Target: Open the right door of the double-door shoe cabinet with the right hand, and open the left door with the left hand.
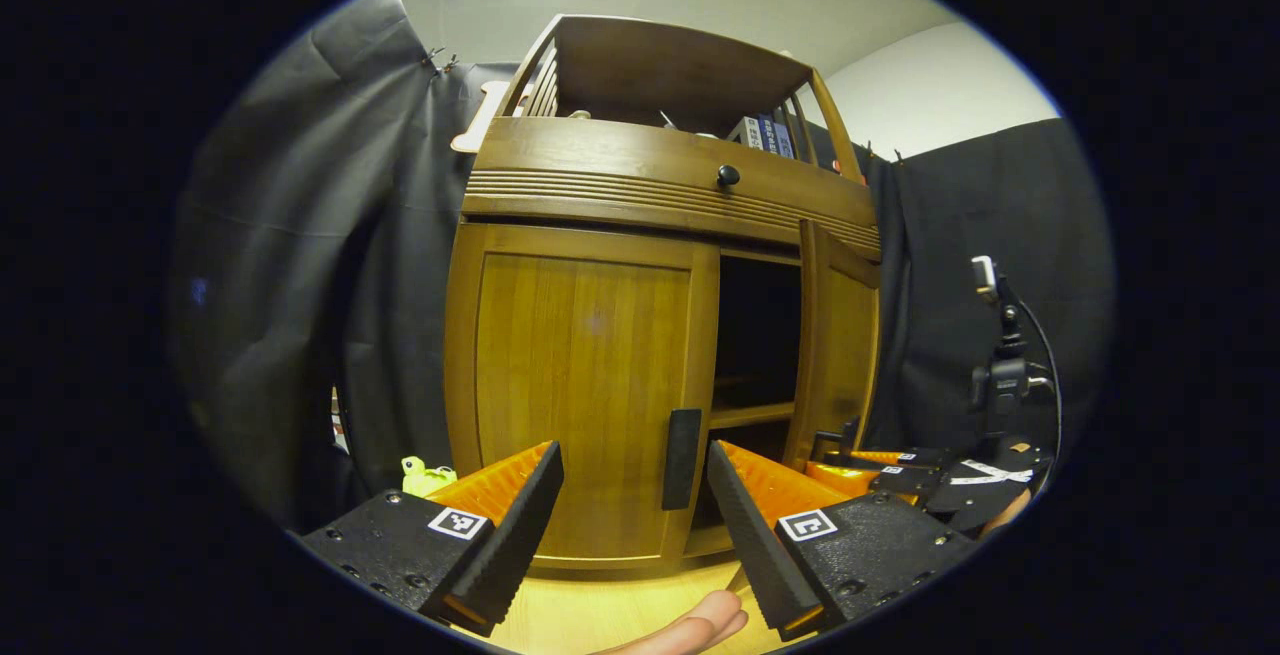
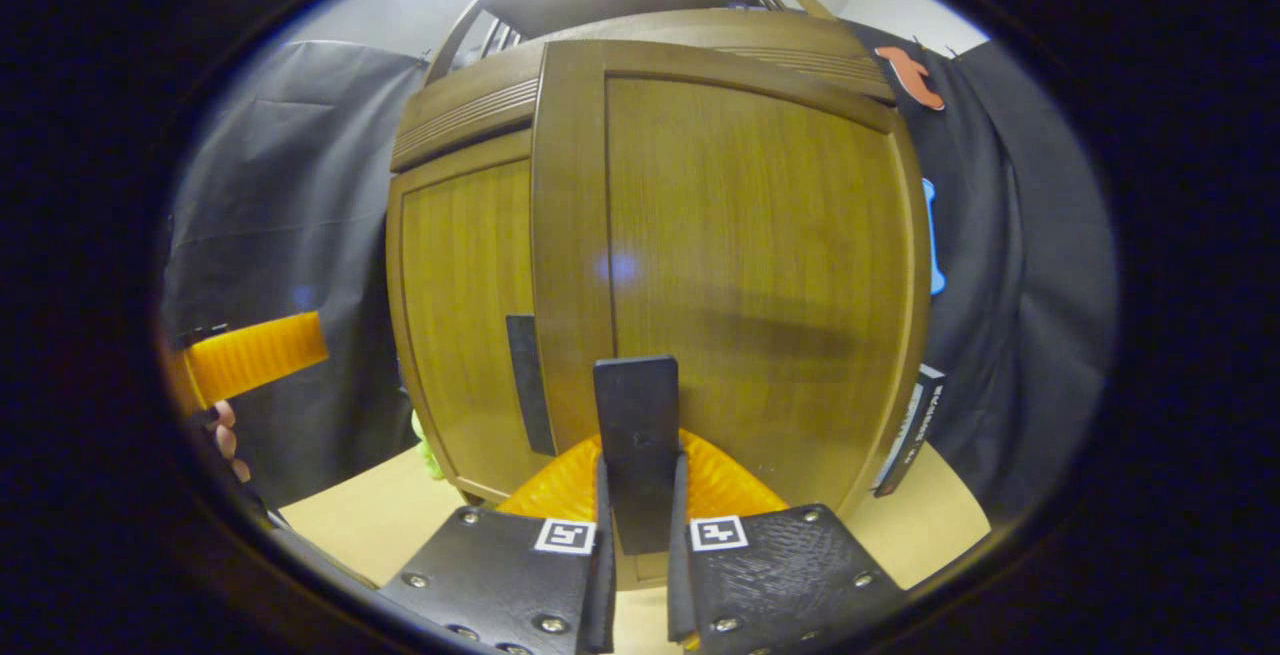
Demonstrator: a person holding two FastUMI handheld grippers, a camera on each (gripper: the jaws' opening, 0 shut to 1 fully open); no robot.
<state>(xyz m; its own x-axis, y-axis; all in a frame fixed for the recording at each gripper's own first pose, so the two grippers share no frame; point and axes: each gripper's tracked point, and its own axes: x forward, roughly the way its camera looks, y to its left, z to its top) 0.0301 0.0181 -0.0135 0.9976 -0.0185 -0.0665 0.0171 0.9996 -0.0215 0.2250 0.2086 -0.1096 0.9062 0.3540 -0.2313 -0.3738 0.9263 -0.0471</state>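
Note:
The wooden shoe cabinet (image 1: 600, 205) stands ahead in the left gripper view. Its left door (image 1: 580, 375) is closed, with a dark vertical handle (image 1: 681, 458) on its right edge. My left gripper (image 1: 635, 525) is open just short of that handle, one finger on either side of it, not touching. The right door (image 1: 843, 355) stands swung outward, and the dark inside with a shelf (image 1: 752, 413) shows. In the right gripper view my right gripper (image 2: 637, 525) is shut on the right door's handle (image 2: 637, 435), with the right door (image 2: 760, 255) close in front. The left door (image 2: 465, 315) lies behind it.
A drawer with a round knob (image 1: 728, 175) sits above the doors, and an open top shelf holds books (image 1: 765, 133). A small camera on a stand (image 1: 1000, 375) is at the right. A green object (image 1: 425, 475) lies on the floor at the cabinet's left. A person's finger (image 1: 705, 623) shows below.

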